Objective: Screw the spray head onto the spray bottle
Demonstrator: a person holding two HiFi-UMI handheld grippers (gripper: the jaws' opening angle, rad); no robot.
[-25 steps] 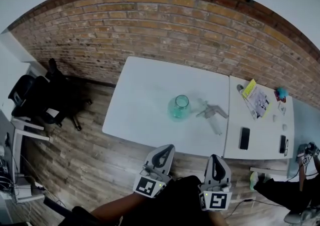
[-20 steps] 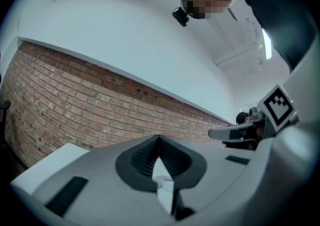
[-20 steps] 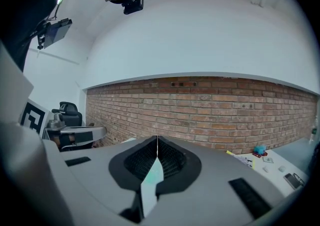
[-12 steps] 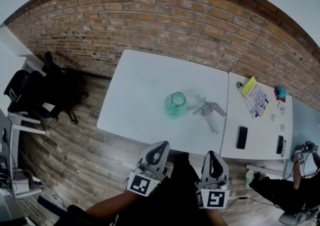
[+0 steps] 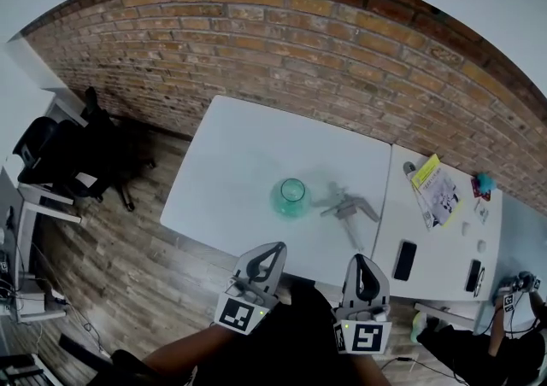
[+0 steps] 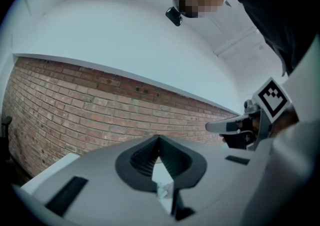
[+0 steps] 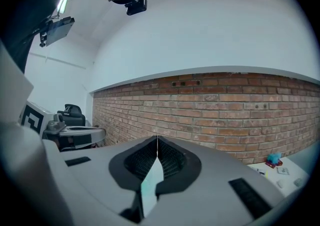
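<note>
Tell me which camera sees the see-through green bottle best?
The head view: it looks down on the round translucent green bottle, standing open-necked on the white table. The gripper views show the shut left tool and right tool, with only a sliver in each gap, too small to tell.

No legible text; print on the yellow leaflet (image 5: 434,187) is too small to read

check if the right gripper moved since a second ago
Yes. The right gripper has moved forward, its shut jaws now overlapping the white table's near edge.
</note>
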